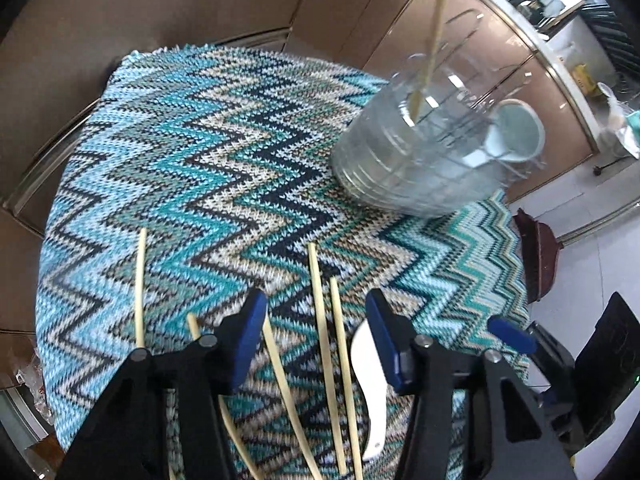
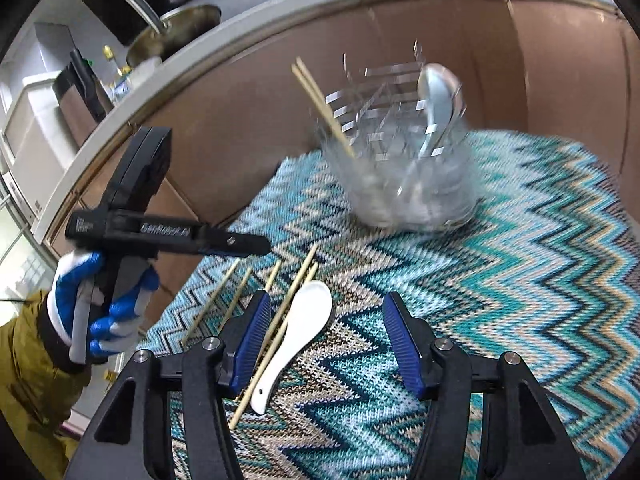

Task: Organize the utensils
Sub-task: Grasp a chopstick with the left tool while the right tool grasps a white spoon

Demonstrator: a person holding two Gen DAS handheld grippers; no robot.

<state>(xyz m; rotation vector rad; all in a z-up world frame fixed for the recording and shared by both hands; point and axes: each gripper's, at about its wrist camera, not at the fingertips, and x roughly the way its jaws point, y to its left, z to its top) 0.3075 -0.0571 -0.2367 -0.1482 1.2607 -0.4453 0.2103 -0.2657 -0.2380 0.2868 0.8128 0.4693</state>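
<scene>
Knitted cloth: teal zigzag cover on the tabletop (image 2: 520, 280).
Holder: clear ribbed plastic utensil cup (image 2: 404, 176), blurred, holding chopsticks and a metal spoon.
Spoon: white ceramic soup spoon (image 2: 296, 336), flat beside loose bamboo chopsticks (image 1: 324, 340).
Right hand-held gripper (image 2: 324, 340): wide open, empty; I'd straddle the spoon's handle.
Left hand-held gripper (image 1: 316, 336): spread, empty, over chopsticks.

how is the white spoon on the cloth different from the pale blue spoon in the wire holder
The white ceramic spoon lies flat on the zigzag knitted cloth; the pale blue spoon stands upright in the clear wire-topped holder. The white one lies beside loose bamboo chopsticks, not yet put away; the blue one is already stowed. Both look like soup spoons.
</scene>
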